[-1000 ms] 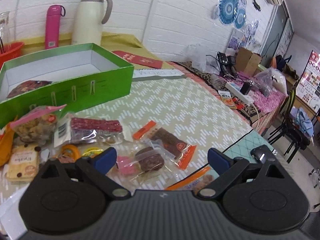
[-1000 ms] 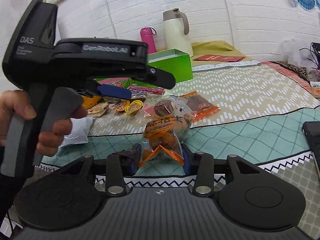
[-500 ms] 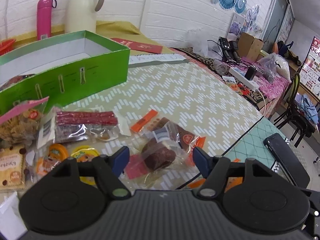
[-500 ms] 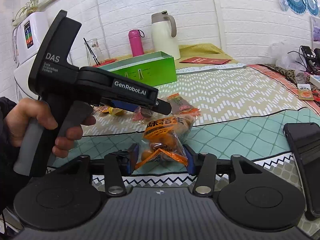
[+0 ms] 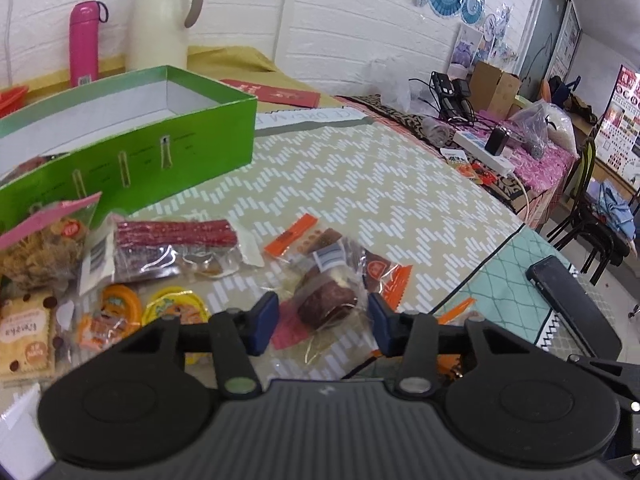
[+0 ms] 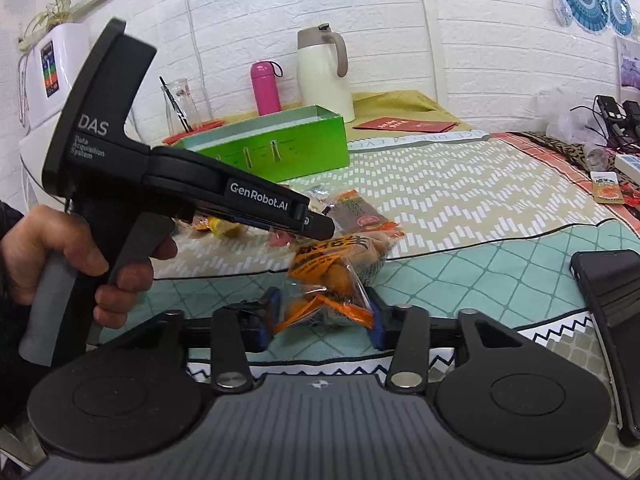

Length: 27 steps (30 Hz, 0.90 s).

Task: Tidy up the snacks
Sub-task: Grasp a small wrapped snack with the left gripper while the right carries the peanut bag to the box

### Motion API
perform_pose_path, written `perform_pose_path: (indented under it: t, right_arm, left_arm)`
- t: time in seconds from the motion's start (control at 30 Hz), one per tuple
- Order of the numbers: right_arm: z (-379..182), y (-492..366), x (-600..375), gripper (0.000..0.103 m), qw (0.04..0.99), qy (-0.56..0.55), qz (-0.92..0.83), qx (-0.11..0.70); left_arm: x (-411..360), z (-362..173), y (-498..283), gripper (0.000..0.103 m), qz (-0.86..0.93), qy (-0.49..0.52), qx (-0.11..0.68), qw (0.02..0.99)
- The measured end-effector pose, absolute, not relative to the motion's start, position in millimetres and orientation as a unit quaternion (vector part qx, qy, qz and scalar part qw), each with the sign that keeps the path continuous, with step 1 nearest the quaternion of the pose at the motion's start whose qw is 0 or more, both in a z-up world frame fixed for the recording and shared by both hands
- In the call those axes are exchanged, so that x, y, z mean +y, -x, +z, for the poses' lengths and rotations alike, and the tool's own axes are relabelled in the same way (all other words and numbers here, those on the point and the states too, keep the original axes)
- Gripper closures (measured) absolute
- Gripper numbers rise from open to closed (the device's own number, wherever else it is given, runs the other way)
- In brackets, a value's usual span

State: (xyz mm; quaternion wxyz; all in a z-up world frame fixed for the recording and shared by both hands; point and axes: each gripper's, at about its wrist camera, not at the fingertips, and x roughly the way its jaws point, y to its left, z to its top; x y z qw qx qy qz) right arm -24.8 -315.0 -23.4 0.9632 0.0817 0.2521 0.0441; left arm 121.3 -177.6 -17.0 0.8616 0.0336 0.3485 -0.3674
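Observation:
A green box (image 5: pixel 132 152) stands open at the back left; it also shows in the right wrist view (image 6: pixel 280 144). Several snack packets lie in front of it. My left gripper (image 5: pixel 322 320) is open, its blue pads on either side of a clear packet with a dark brown cake (image 5: pixel 326 298), not pressing it. My right gripper (image 6: pixel 324 316) is shut on an orange snack bag (image 6: pixel 332 276) and holds it above the table. The left gripper's body (image 6: pixel 180 188) shows in the right wrist view, tip down over the pile.
A red stick packet (image 5: pixel 172 240), an orange-edged packet (image 5: pixel 376 268), jelly cups (image 5: pixel 176 308) and a biscuit pack (image 5: pixel 24 332) lie around. A black phone (image 5: pixel 572 304) lies at the table's right edge. A white jug (image 5: pixel 164 16) and pink flask (image 5: pixel 84 40) stand behind.
My left gripper has moved forward and narrowed around the brown cake packet. My right gripper still holds the orange bag and has lifted it slightly.

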Motion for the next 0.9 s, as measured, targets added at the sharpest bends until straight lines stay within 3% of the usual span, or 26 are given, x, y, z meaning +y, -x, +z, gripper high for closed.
perform_pose_path:
  t: [0.1,0.2,0.6,0.9]
  right_arm:
    - [-16.8,29.1,-311.9,0.034,0.966,-0.066,0.038,0.247]
    - [-7.6,29.2,-311.1,0.034,0.969,-0.066,0.044,0.234]
    - [50.8,-14.9,-292.8,0.034,0.983,-0.020,0.091,0.155]
    - [70.7,-99.7,-286.8,0.033,0.985,0.018,0.104,0.135]
  left_arm:
    - [-160.8,-6.4,-118.7,0.066,-0.373,-0.002,0.344,0.862]
    - [-143.9,9.8,-113.8,0.068,-0.376,0.017,0.327,0.867]
    - [-80.3,85.7,-120.9,0.068,-0.349,0.060,0.241,0.904]
    - [-76.1,109.4,-172.0,0.068,-0.293,0.068,0.230,0.926]
